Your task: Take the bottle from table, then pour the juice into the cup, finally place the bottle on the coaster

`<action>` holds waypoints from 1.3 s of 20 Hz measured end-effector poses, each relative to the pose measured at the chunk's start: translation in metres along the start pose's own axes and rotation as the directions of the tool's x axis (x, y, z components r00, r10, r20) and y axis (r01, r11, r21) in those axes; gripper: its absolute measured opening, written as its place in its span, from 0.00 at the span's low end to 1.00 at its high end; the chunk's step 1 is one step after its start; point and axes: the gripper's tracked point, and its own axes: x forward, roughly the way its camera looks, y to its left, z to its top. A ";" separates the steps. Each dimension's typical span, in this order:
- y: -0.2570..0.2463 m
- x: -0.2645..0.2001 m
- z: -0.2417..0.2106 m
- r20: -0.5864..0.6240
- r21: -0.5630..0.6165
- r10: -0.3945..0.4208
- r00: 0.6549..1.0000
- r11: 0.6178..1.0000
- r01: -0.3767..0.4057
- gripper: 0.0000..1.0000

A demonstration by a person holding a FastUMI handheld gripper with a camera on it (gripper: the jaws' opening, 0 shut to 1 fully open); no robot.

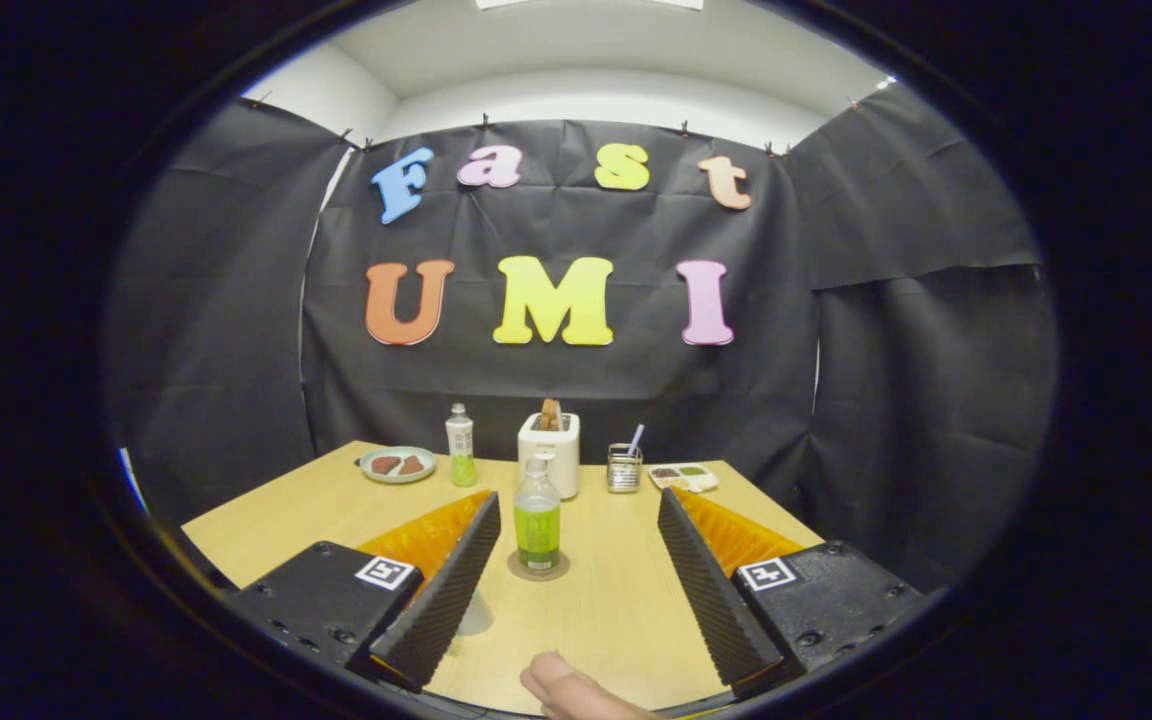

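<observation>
A clear bottle (537,520) with green juice in its lower half and a white cap stands upright on a round coaster (538,568) on the wooden table (616,610). It sits in the gap between my fingers, nearer the left finger (446,585) than the right finger (706,575), and touches neither. My gripper (578,498) is open wide with nothing held. A pale glassy shape (474,612), perhaps the cup, shows against the left finger's inner side and is mostly hidden by it.
Along the table's back stand a second green-juice bottle (460,446), a plate with food (397,464), a white toaster (550,450), a wire holder (624,468) and a small tray (684,477). A person's fingertip (566,690) shows low between my fingers.
</observation>
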 end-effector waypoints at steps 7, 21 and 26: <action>-0.027 -0.037 -0.020 0.011 -0.036 -0.001 1.000 0.999 0.001 1.00; -0.061 -0.051 -0.089 -0.049 -0.008 -0.016 0.999 1.000 0.015 1.00; -0.062 -0.049 -0.096 -0.053 -0.009 -0.001 0.999 1.000 0.001 1.00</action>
